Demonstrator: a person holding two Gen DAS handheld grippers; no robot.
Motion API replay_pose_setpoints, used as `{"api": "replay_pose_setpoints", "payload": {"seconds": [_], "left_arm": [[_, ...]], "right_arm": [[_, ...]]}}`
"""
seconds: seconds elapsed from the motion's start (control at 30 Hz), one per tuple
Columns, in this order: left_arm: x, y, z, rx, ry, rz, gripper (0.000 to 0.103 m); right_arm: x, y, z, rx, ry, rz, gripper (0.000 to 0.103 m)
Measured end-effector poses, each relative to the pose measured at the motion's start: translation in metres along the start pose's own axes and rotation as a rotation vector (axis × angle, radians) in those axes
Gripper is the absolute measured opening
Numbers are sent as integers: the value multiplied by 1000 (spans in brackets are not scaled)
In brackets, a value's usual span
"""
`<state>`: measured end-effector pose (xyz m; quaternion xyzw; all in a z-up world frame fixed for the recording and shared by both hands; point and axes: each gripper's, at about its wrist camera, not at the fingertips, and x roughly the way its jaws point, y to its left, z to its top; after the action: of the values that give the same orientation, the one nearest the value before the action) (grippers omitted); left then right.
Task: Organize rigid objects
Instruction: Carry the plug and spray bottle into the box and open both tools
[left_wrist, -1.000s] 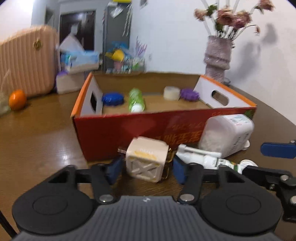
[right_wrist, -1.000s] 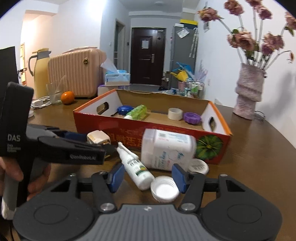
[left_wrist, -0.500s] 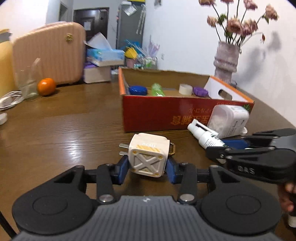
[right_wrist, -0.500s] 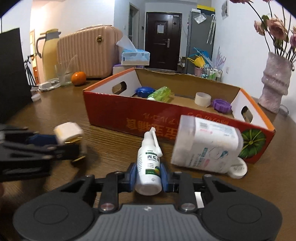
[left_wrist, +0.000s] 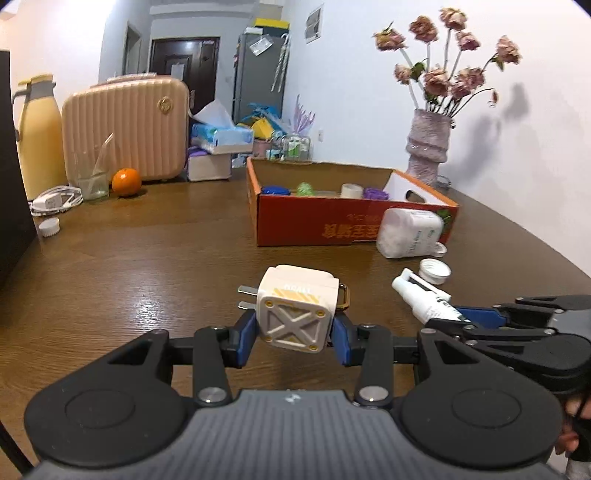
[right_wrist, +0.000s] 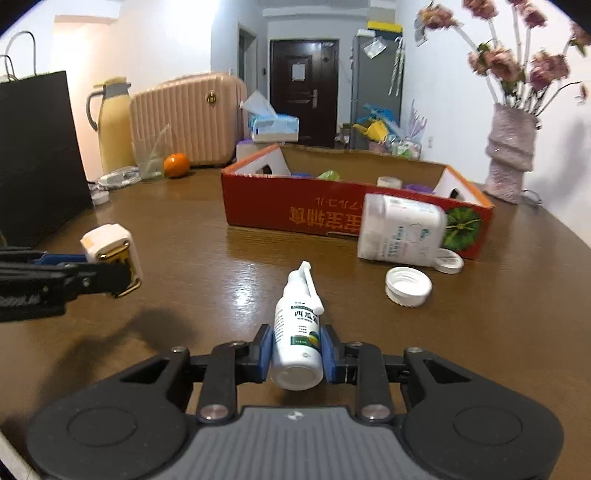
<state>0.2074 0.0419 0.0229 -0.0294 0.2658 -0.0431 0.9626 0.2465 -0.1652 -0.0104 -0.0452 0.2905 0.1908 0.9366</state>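
Observation:
My left gripper (left_wrist: 294, 334) is shut on a cream cube-shaped plug adapter (left_wrist: 297, 308), held above the brown table; from the right wrist view the adapter (right_wrist: 110, 249) shows at the left. My right gripper (right_wrist: 295, 350) is shut on a small white spray bottle (right_wrist: 297, 332), nozzle pointing away; the same spray bottle (left_wrist: 424, 297) appears at the right in the left wrist view. Further back stands the red cardboard box (left_wrist: 317, 225) holding a blue lid, a green bottle, a tape roll and a purple lid. A white jar (right_wrist: 400, 230) lies on its side against the box front.
Two white lids (right_wrist: 408, 286) lie by the jar. A vase of flowers (right_wrist: 509, 162) stands at the back right. An orange (left_wrist: 126, 181), a glass, a yellow jug (left_wrist: 37, 136), a pink case (left_wrist: 127, 129), tissue boxes and a cable sit at the back left. A black bag (right_wrist: 37, 155) stands left.
Both grippers closed on their objects, the left on the adapter and the right on the spray bottle, and pulled back from the red box, which now looks farther away.

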Motion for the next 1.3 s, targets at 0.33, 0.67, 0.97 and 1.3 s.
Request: {"api": "replay_pose_setpoints", "payload": {"seconds": [0.33,0.67,0.97,1.3], "left_arm": [[-30,-8,8,-4,-65,-27,42],[39,-1,100,15,-90,-103,42],[198,5,178,15,158,-60,42],[296,12,183,-14,301,21,47]], "right_arm": [[-60,-1,-5,20,-107,-59,27],[-46,-55,52,70,-206,-67,27],[60,-123,156,71,-85,-52,27],[204,-158,188,-35,231,-264,5]]}}
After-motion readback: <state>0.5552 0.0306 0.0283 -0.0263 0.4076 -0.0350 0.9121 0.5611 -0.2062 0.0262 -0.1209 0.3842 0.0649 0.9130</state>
